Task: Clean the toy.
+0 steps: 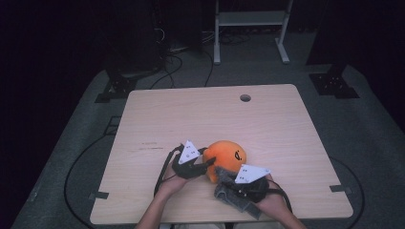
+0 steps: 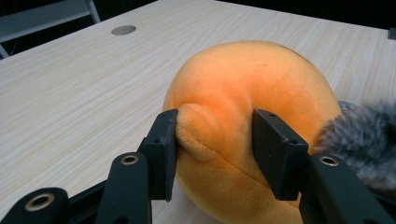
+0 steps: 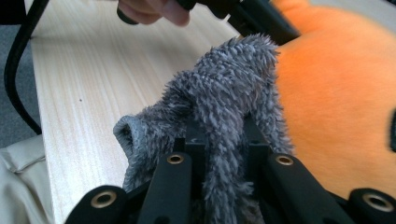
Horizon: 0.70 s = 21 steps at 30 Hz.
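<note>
**Two grippers at an orange plush toy near the table's front edge**

High view: the orange plush toy [image 1: 225, 156] sits on the wooden table [image 1: 210, 119] in the lower middle of the frame, close to the person's side. The left gripper [image 1: 204, 164], with its grey three-cornered plate on top, comes in from the lower left and meets the toy's left flank. The right gripper [image 1: 224, 174] sits just below and right of the toy, its own plate above it, with a grey fuzzy cloth [image 1: 228, 193] bunched under and around it. A round hole [image 1: 245, 98] shows in the table top toward the upper middle.

Left gripper view: the toy [image 2: 261, 88] occupies the centre and right. The left gripper [image 2: 215, 149] has its two black jaws at a moderate gap, set against the toy, with a small orange nub [image 2: 198, 130] of plush between them, pressed against the left jaw; the right jaw rests on the toy's body. A tuft of the grey cloth [image 2: 369, 135] shows at the right edge.

Right gripper view: the right gripper [image 3: 224, 154] has its jaws drawn narrow and clamped on a fold of the grey cloth [image 3: 224, 102], which rises up the centre of the frame. The toy [image 3: 336, 102] lies at the right, touching the cloth. The left hand [image 3: 154, 10] shows at the top.
</note>
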### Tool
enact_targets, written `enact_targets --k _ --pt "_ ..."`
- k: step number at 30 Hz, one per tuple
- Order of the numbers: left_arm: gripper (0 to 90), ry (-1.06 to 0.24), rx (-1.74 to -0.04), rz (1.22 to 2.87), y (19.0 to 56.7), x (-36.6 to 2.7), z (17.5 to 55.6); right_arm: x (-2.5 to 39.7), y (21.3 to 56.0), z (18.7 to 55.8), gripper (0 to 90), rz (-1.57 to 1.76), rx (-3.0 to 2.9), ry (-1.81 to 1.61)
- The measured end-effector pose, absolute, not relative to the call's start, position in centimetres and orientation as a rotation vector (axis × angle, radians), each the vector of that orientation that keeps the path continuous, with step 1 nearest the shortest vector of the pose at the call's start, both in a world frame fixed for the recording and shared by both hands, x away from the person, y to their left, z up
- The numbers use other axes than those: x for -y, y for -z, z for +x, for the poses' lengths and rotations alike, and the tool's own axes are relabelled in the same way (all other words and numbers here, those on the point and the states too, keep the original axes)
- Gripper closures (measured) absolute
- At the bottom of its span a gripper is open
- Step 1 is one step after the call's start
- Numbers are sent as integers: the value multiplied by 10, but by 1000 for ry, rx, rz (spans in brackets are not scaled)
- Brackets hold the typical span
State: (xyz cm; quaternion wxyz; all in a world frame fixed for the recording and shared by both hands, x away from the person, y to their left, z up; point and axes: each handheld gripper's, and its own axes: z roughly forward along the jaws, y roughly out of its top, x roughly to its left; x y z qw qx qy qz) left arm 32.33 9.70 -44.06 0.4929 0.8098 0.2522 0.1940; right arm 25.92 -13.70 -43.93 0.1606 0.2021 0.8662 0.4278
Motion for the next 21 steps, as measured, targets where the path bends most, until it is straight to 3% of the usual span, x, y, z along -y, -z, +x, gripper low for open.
enact_targets --k 5,11,21 --pt "519 -468 -610 1963 441 -96 322 149 431 270 770 654 -2424 -1270" --pt "509 -466 -608 1966 441 -97 323 128 445 259 769 559 -2530 -1228" --pt "509 -457 -600 1960 441 -96 322 172 422 284 768 745 -2365 -1340"
